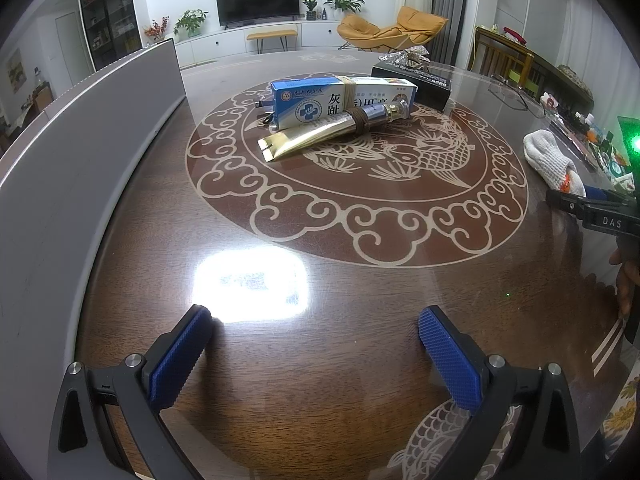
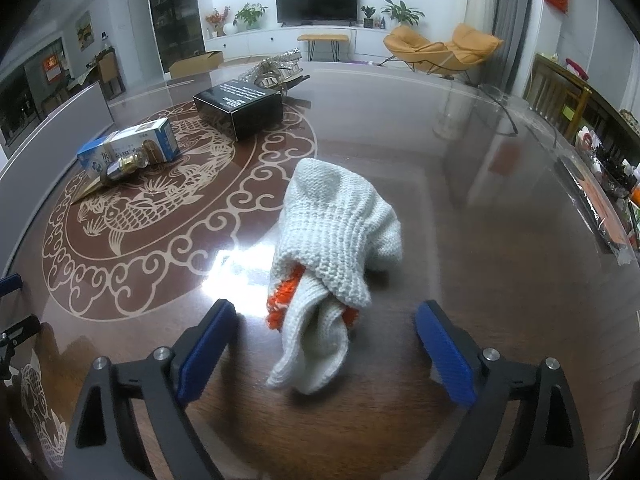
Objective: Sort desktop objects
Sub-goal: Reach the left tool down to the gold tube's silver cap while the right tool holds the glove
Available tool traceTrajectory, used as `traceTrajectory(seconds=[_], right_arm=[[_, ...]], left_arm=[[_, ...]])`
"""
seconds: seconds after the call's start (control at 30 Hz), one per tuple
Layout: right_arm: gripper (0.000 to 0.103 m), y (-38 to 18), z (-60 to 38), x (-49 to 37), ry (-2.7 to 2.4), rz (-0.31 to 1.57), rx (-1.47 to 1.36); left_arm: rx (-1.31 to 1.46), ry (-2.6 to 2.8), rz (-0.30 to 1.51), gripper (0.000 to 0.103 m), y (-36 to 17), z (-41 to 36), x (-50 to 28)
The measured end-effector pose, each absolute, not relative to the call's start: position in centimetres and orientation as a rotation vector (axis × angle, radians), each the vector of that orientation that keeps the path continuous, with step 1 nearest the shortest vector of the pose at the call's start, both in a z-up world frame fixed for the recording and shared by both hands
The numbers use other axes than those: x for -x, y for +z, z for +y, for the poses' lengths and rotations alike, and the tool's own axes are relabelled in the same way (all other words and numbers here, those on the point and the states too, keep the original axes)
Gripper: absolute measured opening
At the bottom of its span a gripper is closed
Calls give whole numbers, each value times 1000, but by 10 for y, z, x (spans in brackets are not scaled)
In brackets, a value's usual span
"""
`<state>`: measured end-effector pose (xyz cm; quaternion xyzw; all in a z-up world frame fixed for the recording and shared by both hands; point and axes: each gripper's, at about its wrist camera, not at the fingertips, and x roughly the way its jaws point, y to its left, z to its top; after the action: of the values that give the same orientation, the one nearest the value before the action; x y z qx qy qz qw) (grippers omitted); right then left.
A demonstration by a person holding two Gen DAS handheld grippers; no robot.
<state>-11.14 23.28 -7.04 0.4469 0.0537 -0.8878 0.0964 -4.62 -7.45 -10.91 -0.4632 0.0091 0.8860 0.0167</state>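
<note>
One white knitted glove (image 2: 332, 236) with an orange cuff lies crumpled on the glossy brown desk (image 2: 480, 240), its near end reaching between the right gripper's (image 2: 326, 344) blue fingers (image 2: 208, 344), which stand spread wide on either side without touching it. In the left wrist view the same glove (image 1: 550, 158) sits at the far right, just beyond the right gripper's black body.

Further left, at the centre of the desk's pale fish-and-cloud pattern, a blue and white carton (image 1: 320, 100) bound with a rubber band lies flat. A gold tube (image 1: 320, 136) with a dark cord wound round it rests against the carton's near side. A black box (image 2: 240, 110) sits beyond them, and a crinkled silver item (image 2: 276, 66) beyond that. A tall grey panel (image 1: 80, 152) stands along the desk's left edge.

The left gripper (image 1: 316, 344) hovers over bare wood near a bright glare of reflected light, its fingers (image 1: 178, 356) spread apart with nothing between them. A pair of spectacles (image 1: 512, 92) lies at the far right of the desk. A television, potted plants and an orange lounge chair line the far wall of the room.
</note>
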Motion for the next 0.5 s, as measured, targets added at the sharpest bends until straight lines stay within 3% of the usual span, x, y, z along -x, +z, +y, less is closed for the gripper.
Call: traceTrajectory(seconds=[0.5], right_arm=[[95, -71, 233, 111, -2631, 159, -1327]], left_arm=[[1439, 2755, 27, 103, -109, -75, 46]])
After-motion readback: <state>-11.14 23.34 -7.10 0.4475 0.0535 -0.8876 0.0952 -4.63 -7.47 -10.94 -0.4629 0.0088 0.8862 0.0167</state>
